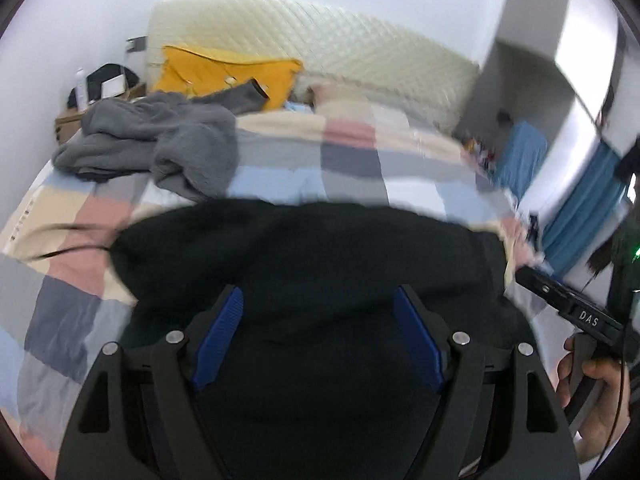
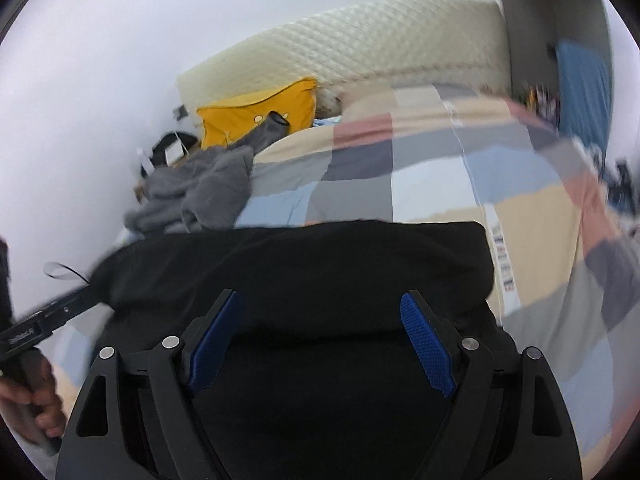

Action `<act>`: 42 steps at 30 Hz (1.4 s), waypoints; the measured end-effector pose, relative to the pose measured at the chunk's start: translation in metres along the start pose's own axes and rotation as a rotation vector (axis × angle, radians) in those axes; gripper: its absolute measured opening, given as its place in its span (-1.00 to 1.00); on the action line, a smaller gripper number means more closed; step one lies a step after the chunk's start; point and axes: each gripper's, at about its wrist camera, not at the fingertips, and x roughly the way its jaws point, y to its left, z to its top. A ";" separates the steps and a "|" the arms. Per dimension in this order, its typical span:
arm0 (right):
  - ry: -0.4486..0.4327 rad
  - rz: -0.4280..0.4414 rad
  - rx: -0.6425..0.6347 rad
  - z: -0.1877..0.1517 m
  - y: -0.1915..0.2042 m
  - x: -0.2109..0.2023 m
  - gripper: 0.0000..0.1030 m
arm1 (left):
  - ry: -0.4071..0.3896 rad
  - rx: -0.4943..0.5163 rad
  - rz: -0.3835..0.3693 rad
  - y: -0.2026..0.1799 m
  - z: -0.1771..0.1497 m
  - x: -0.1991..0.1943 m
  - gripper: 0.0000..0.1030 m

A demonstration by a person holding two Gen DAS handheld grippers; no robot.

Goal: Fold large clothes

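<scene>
A black garment (image 1: pixel 304 256) lies folded over on the checked bed cover; it also shows in the right wrist view (image 2: pixel 304 264). My left gripper (image 1: pixel 318 300) is open, its blue pads (image 1: pixel 222 336) spread wide above the garment's near part. My right gripper (image 2: pixel 322 304) is open too, its blue pads (image 2: pixel 426 344) apart over the same garment. Neither holds cloth. The right gripper's body shows at the right edge of the left wrist view (image 1: pixel 576 312), and the left gripper's body at the left edge of the right wrist view (image 2: pixel 44 320).
A crumpled grey garment (image 1: pixel 160 144) lies at the bed's far left, also in the right wrist view (image 2: pixel 200 192). A yellow cushion (image 1: pixel 216 72) leans on the cream quilted headboard (image 1: pixel 360 52). A bedside table with clutter (image 1: pixel 100 92) stands far left. Blue curtains (image 1: pixel 580 208) hang right.
</scene>
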 end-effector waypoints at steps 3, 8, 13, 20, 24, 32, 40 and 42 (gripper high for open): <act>0.023 -0.015 -0.038 -0.012 0.013 0.029 0.59 | 0.056 0.005 0.029 -0.011 -0.006 0.037 0.51; 0.050 -0.038 -0.023 -0.012 0.008 0.060 0.59 | 0.052 0.011 0.091 -0.011 0.006 0.068 0.53; 0.080 -0.055 -0.058 -0.002 0.004 0.084 0.67 | 0.057 0.057 0.130 -0.016 0.009 0.090 0.56; 0.096 -0.119 -0.092 0.002 0.005 0.119 0.81 | 0.055 0.101 0.180 -0.022 0.013 0.118 0.60; 0.112 -0.129 -0.070 0.007 -0.004 0.141 0.97 | 0.056 0.098 0.186 -0.020 0.019 0.133 0.61; 0.088 -0.114 -0.047 0.008 -0.013 0.163 1.00 | 0.064 0.059 0.141 -0.008 0.021 0.163 0.67; 0.080 -0.097 -0.038 0.012 -0.019 0.179 1.00 | 0.074 0.062 0.164 -0.010 0.023 0.174 0.70; 0.063 -0.102 -0.050 0.006 -0.016 0.170 1.00 | 0.070 0.081 0.164 -0.011 0.020 0.169 0.71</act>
